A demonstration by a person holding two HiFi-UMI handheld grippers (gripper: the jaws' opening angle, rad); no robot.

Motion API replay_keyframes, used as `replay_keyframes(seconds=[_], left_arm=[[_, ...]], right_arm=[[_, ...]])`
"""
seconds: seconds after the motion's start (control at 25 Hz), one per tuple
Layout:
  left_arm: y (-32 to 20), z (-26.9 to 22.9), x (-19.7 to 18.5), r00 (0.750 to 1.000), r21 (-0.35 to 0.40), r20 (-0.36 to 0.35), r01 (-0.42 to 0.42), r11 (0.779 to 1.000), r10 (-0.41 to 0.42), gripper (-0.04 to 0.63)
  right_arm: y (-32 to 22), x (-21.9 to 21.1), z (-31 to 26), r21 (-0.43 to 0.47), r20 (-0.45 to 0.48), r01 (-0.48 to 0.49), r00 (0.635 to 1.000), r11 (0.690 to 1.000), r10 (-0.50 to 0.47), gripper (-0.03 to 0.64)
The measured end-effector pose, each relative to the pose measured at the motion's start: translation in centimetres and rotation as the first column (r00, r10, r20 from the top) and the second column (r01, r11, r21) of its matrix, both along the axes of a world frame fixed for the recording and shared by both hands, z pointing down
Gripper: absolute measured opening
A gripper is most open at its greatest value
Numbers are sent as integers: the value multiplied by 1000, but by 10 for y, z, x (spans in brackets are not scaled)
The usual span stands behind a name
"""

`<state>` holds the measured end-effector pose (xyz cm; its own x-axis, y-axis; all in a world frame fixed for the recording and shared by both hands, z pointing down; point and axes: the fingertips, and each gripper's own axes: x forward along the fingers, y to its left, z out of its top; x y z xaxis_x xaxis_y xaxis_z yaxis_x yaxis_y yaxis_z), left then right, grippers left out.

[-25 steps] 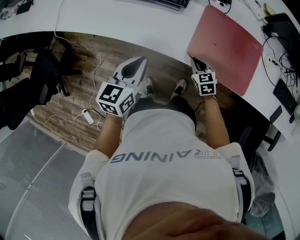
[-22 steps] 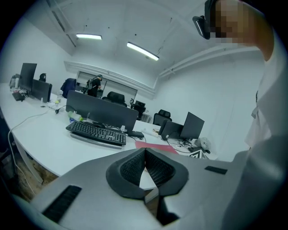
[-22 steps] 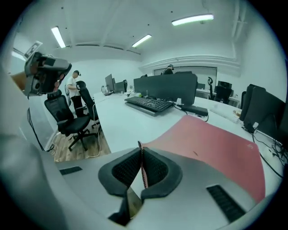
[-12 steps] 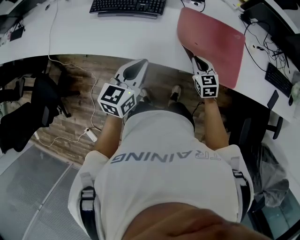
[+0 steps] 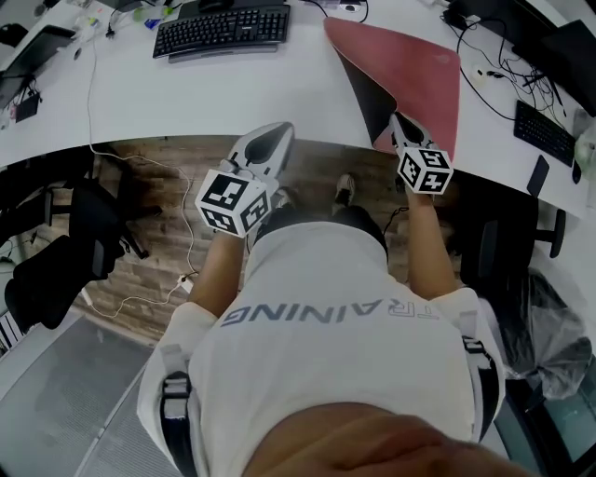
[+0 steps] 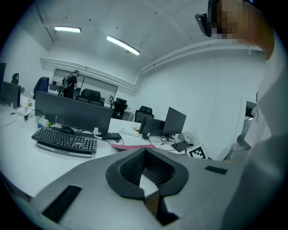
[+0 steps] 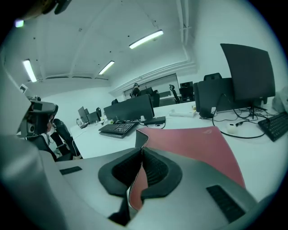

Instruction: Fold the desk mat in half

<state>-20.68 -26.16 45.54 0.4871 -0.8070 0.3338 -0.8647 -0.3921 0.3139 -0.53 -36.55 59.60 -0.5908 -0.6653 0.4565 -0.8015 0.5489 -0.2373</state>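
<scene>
A red desk mat [image 5: 414, 61] lies on the white desk [image 5: 186, 88] at the upper right. My right gripper [image 5: 397, 121] is shut on the mat's near edge, and the mat [image 7: 189, 143] runs up between its closed jaws. The gripped near-left part is raised and curled, so its dark underside [image 5: 366, 88] shows. My left gripper [image 5: 272, 135] hangs off the desk's front edge, over the wooden floor. In the left gripper view its jaws [image 6: 145, 151] meet at the tips with nothing between them.
A black keyboard [image 5: 222, 28] lies left of the mat, and another keyboard [image 5: 544, 130] sits at the far right among cables [image 5: 484, 70]. Monitors [image 7: 246, 74] stand behind the mat. A black office chair [image 5: 56, 270] stands on the floor at left.
My right gripper has lifted the mat's near edge, which now curls up and shows its dark underside. The head view has tilted to take in more of the desk. My left gripper has barely moved.
</scene>
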Motion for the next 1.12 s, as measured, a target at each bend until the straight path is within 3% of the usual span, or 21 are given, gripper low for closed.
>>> replay_keyframes(seconds=[0.4,0.68,1.12], left_arm=[[-13,1,46,999,-1,-3,-54,999,54,28],[-19,0,76,994,2,3,-108,994,108,28],[-31,4,119,979,-8,10,-205,979,205,28]], right_arm=[[-7,69,5,-75,114,-157,980,985,165,32],[-1,111,13,-110,132,-252,955,961,265,34],[20,180,60,-237,79,-430,885,871,458,33]])
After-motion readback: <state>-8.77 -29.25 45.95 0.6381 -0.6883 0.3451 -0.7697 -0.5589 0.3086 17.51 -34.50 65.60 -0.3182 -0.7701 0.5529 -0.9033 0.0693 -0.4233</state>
